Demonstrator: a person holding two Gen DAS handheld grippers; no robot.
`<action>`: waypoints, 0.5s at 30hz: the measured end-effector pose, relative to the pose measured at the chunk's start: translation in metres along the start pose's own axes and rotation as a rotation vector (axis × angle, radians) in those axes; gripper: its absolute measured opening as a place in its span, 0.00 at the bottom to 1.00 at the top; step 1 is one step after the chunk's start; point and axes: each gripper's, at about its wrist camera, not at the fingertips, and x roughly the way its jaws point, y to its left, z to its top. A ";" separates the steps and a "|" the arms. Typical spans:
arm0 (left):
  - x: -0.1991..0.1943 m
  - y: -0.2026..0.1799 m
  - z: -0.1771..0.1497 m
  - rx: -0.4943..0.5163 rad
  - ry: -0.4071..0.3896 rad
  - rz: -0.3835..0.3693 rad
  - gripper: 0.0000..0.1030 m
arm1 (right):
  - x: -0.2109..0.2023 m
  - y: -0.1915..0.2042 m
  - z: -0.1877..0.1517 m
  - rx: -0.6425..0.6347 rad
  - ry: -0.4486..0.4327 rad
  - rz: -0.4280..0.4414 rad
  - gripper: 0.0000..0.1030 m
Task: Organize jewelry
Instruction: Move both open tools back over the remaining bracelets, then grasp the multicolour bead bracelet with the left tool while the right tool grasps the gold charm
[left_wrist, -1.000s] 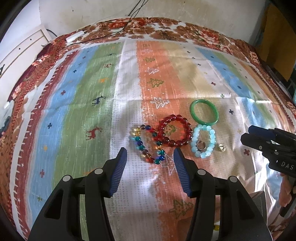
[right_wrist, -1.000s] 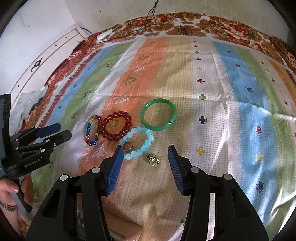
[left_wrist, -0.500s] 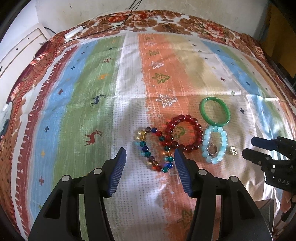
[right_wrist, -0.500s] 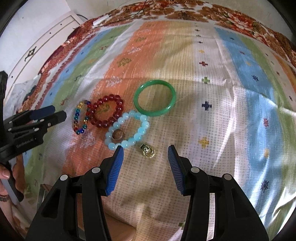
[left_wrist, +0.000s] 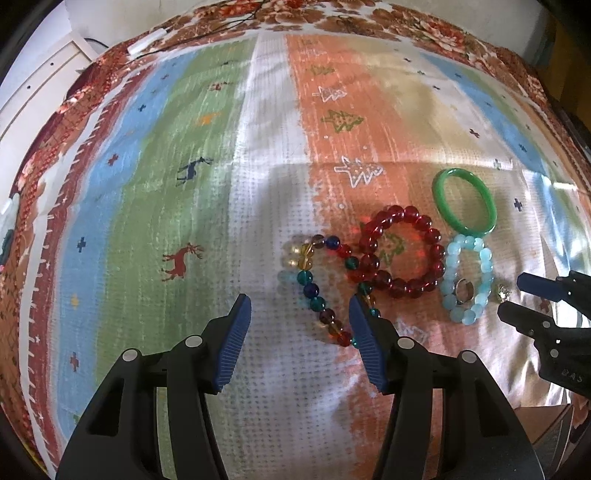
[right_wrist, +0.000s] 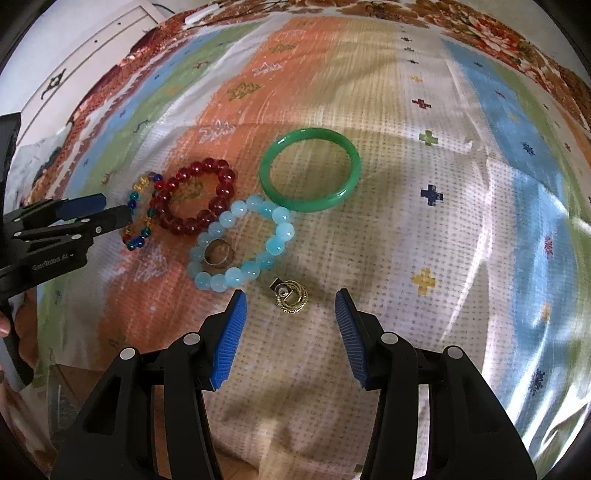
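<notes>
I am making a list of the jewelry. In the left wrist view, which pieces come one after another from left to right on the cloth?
Multicoloured glass bead bracelet → dark red round bead bracelet → pale blue bead bracelet → small gold openwork charm, just before the right gripper.

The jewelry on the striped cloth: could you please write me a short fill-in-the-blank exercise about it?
1. The small ring lies inside the loop of the ____ bead bracelet.
2. The solid bangle with no beads is ____ in colour.
3. The gold charm lies just ahead of the ____ tongs, which are open.
4. The left tongs are open, and the multicoloured bracelet lies partly between their ____.

Missing words: light blue; green; right; fingers
</notes>
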 end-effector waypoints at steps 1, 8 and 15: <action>0.001 0.000 0.000 -0.001 0.003 -0.002 0.55 | 0.001 0.000 0.000 -0.001 0.001 0.000 0.48; 0.014 0.001 0.003 0.006 0.037 0.010 0.57 | 0.007 0.004 0.003 -0.033 0.007 -0.022 0.48; 0.019 -0.001 0.003 0.024 0.036 0.021 0.57 | 0.009 0.006 0.004 -0.054 0.013 -0.029 0.48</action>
